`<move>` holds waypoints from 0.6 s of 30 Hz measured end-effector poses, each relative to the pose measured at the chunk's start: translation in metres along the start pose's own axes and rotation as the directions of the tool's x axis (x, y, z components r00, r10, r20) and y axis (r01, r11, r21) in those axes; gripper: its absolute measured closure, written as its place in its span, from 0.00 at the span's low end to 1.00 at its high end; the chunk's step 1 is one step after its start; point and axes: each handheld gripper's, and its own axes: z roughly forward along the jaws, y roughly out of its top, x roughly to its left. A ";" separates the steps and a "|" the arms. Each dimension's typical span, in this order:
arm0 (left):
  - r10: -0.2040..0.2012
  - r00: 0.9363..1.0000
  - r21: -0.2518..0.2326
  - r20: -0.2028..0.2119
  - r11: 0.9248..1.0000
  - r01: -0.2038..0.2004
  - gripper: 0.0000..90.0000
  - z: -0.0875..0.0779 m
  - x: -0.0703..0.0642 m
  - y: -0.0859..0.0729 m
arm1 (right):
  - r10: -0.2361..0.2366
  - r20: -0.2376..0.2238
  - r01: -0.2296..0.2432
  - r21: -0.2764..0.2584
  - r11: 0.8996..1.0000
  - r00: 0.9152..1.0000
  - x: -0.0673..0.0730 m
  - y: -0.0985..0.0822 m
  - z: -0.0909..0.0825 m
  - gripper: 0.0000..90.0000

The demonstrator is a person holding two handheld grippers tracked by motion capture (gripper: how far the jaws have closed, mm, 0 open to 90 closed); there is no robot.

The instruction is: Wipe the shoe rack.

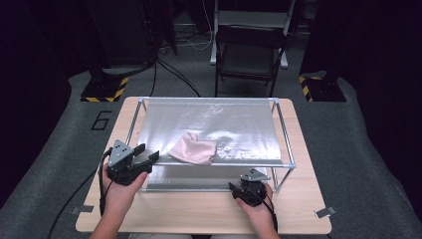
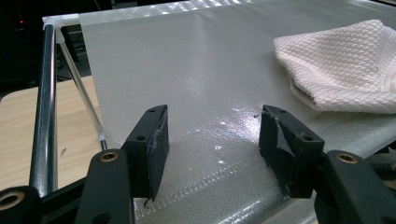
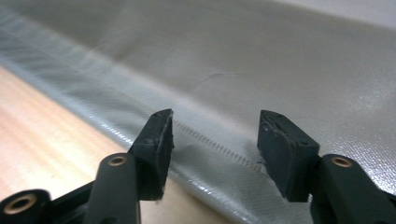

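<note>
With both jaws apart and empty, we poise our left gripper [image 1: 149,158] near the towel [image 1: 192,148], right gripper [image 1: 238,188] low, and judge gripping its edge comes next.

The left claw [image 1: 148,158] and right claw [image 1: 233,187] were matte black, each topped by a grey three-cornered plate, with brass-coloured rivets at the jaw pivots, worn, chipped pads and trailing black cables. Both forearms were bare.

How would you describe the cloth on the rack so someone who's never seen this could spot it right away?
On the wooden table stands a metal-framed rack with a shiny silver sheet stretched across it. Near the sheet's front edge, left of centre, lies a crumpled cloth. It is the one soft, pale pink, waffle-textured thing on that glossy surface.
</note>
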 end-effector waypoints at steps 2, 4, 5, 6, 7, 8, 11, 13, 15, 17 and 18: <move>-0.005 1.000 -0.006 0.006 1.000 0.005 0.47 0.000 0.001 -0.001 | 0.009 -0.008 -0.008 0.017 1.000 1.000 0.003 0.001 -0.004 0.48; -0.002 1.000 -0.007 0.000 1.000 0.002 0.48 0.000 0.001 -0.001 | -0.014 -0.032 0.014 0.003 1.000 0.999 0.006 0.002 -0.007 0.48; 0.000 1.000 -0.006 -0.001 1.000 0.000 0.48 0.000 0.000 -0.001 | -0.025 -0.039 0.026 0.007 1.000 0.999 0.007 0.003 -0.009 0.47; -0.001 1.000 -0.006 -0.002 1.000 0.001 0.48 0.000 0.000 -0.001 | -0.039 -0.057 0.040 0.018 0.999 0.998 0.009 0.004 -0.011 0.47; 0.000 1.000 -0.004 0.001 1.000 0.000 0.48 0.000 0.001 -0.001 | -0.016 -0.074 0.017 0.015 1.000 0.997 0.012 0.005 -0.011 0.47; 0.002 1.000 -0.006 0.002 1.000 -0.002 0.48 0.001 0.002 -0.001 | -0.034 -0.082 0.034 0.009 0.999 0.996 0.014 0.007 -0.014 0.47; 0.002 1.000 -0.006 -0.006 1.000 -0.002 0.48 0.000 0.008 -0.001 | -0.107 -0.112 0.106 -0.022 0.994 0.988 0.019 0.013 -0.021 0.47; 0.002 1.000 -0.008 -0.007 1.000 -0.003 0.48 -0.001 0.010 -0.002 | -0.137 -0.126 0.133 -0.037 0.990 0.983 0.022 0.017 -0.025 0.46; 0.006 1.000 -0.003 -0.004 1.000 -0.006 0.48 -0.002 0.012 -0.002 | -0.129 -0.152 0.126 -0.032 0.992 0.980 0.025 0.020 -0.030 0.46; 0.000 1.000 -0.001 -0.003 1.000 0.000 0.48 -0.002 0.012 -0.001 | -0.145 -0.152 0.143 -0.029 0.989 0.978 0.026 0.022 -0.031 0.46; 0.004 1.000 0.002 -0.006 1.000 -0.004 0.48 -0.002 0.011 -0.001 | -0.142 -0.158 0.138 -0.038 0.990 0.977 0.029 0.024 -0.034 0.46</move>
